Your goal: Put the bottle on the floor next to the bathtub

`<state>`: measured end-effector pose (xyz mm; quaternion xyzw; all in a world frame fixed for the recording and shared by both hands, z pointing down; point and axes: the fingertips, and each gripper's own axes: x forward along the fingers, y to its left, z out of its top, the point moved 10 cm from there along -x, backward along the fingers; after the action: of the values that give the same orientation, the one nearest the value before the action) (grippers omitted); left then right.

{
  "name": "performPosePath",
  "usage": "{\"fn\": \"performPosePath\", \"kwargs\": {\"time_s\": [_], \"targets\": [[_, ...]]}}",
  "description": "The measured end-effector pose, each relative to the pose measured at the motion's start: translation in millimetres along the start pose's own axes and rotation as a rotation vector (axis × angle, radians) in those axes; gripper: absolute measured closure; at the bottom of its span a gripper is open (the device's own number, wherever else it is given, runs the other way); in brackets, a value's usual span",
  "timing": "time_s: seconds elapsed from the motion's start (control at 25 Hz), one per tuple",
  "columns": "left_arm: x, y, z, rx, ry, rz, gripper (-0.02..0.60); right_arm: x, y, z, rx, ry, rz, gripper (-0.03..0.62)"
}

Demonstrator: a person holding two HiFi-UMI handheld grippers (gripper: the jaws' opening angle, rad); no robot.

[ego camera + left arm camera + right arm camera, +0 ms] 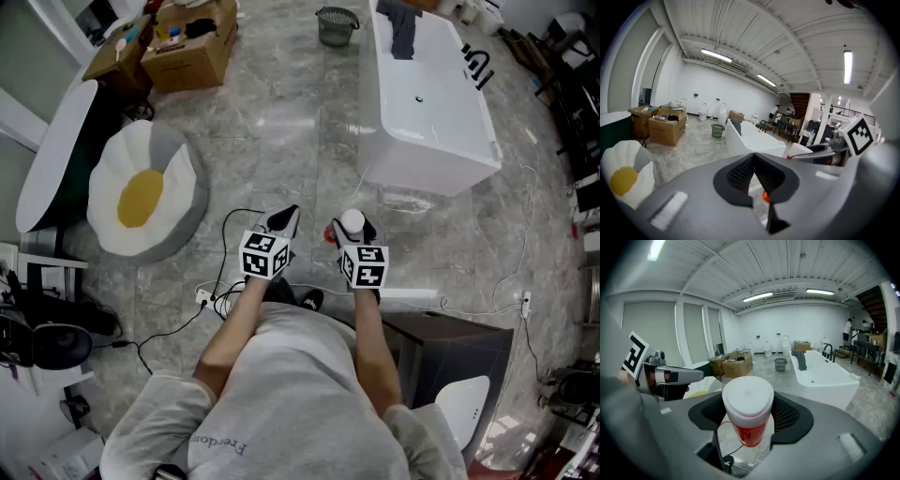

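A bottle (747, 413) with a wide white cap and red liquid sits between the pads of my right gripper (749, 416), which press on both sides of the cap. In the head view the bottle's cap (352, 222) shows just ahead of the right gripper (352, 232), held above the marble floor. My left gripper (284, 221) hangs beside it to the left, its fingertips (751, 161) meeting with nothing between them. The white bathtub (427, 94) stands ahead and to the right, and it is also seen as the bathtub (825, 376) in the right gripper view.
An egg-shaped cushion (141, 197) lies on the floor at the left beside a dark tub (56, 155). Cardboard boxes (187, 47) and a grey bin (337, 25) stand at the back. Cables (220, 291) run across the floor near my feet. A dark cabinet (450, 356) stands at my right.
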<state>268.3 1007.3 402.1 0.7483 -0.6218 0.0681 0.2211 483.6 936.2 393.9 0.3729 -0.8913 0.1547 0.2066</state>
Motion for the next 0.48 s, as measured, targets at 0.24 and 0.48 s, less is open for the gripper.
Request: {"fn": "performPosePath", "kwargs": {"time_s": [0.24, 0.48], "targets": [[-1, 1, -1, -0.026, -0.016, 0.020, 0.525, -6, -8, -4, -0.005, -0.004, -0.011, 0.307], [-11, 11, -7, -0.068, -0.023, 0.068, 0.525, -10, -16, -8, 0.033, -0.011, -0.009, 0.307]]}}
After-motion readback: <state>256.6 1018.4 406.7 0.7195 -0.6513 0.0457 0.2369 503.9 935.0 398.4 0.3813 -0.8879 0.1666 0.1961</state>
